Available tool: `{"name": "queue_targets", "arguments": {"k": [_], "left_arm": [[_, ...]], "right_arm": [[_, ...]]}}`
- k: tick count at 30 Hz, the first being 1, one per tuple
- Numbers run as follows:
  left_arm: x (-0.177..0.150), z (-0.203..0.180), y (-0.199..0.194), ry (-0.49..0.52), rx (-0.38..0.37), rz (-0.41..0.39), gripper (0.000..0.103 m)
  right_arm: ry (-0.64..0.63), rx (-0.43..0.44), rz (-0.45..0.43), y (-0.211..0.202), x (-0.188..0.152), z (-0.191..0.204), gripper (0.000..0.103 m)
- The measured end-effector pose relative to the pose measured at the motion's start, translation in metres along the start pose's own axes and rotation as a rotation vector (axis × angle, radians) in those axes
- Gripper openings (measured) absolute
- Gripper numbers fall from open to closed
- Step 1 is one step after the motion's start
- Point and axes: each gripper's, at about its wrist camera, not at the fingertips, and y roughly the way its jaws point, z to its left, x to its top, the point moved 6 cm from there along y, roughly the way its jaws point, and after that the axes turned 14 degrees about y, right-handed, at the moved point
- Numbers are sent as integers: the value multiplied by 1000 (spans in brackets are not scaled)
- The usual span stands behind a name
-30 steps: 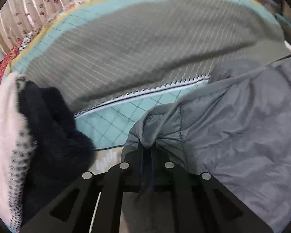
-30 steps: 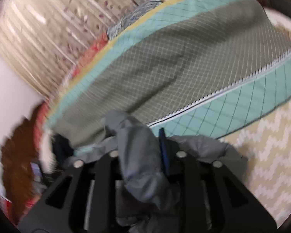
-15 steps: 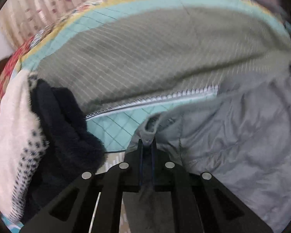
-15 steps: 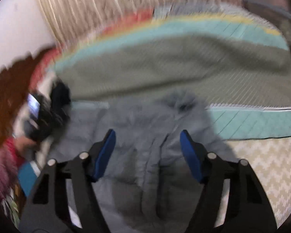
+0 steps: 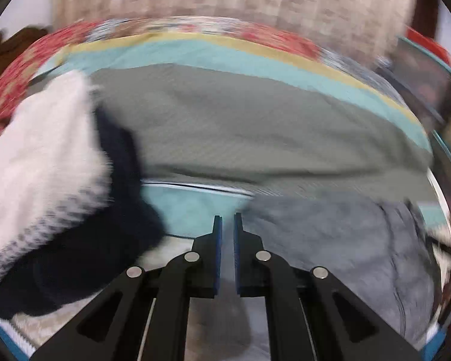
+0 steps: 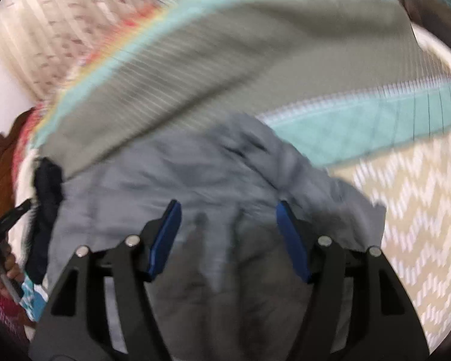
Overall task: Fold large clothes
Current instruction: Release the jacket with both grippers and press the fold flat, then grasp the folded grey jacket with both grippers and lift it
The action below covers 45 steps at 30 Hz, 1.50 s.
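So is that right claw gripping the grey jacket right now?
No, the right claw is wide open, its blue pads apart above the grey jacket, pinching nothing.

Grey quilted jacket (image 6: 195,180), bedspread (image 5: 255,126) olive-grey with teal, yellow and red floral bands, cream-and-navy fleece (image 5: 45,165), beige zigzag rug (image 6: 412,210).

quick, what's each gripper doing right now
left gripper: slightly open, a narrow gap, nothing between the fingers.
right gripper: wide open over the grey jacket, holding nothing.
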Motion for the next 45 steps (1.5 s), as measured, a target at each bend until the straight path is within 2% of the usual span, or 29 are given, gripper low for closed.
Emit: {"name": "queue_targets", "arguments": {"k": [2, 4, 6, 8, 11, 16, 20, 22, 24, 26, 28, 31, 33, 36, 40, 42, 45], "left_arm": [[-6, -37, 12, 89, -61, 17, 31], [-16, -70, 28, 170, -82, 44, 31], [-32, -95, 51, 252, -67, 94, 31], [-51, -102, 76, 300, -25, 142, 31], [-60, -99, 90, 278, -32, 109, 31], [-62, -97, 106, 225, -44, 128, 31], [-58, -94, 94, 244, -29, 167, 31], [-54, -90, 71, 228, -48, 155, 31], [-50, -69, 33, 199, -66, 70, 31], [-53, -40, 6, 142, -86, 34, 35], [-62, -8, -7, 56, -109, 59, 52], [-85, 30, -8, -69, -216, 174, 58], [-94, 38, -10, -81, -223, 176, 58], [-102, 39, -7, -152, -344, 157, 58], [-99, 29, 9, -188, -417, 130, 63], [-100, 28, 30, -235, -436, 161, 65], [-110, 35, 57, -327, -448, 201, 69]], "right_arm": [[9, 65, 28, 5, -2, 14, 64], [9, 81, 78, 26, -12, 25, 64], [10, 80, 124, 46, -24, 22, 64], [5, 87, 134, 66, -34, 15, 64], [2, 100, 121, 77, -44, 8, 64], [-22, 54, 115, 88, -51, 6, 64], [-55, 33, 150, 78, -52, 11, 64], [-21, 68, 159, 54, -49, 10, 66], [19, 157, 109, 15, -44, 2, 68], [37, 198, 57, -21, -42, -17, 80], [56, 183, 15, -51, -44, -45, 89], [153, 163, 1, -82, -51, -96, 94], [248, 165, 9, -92, -58, -129, 94], [378, 200, 30, -94, -69, -163, 94], [506, 301, 97, -81, -80, -178, 94], [585, 353, 119, -70, -83, -185, 94], [627, 388, 102, -66, -80, -189, 94]]}}
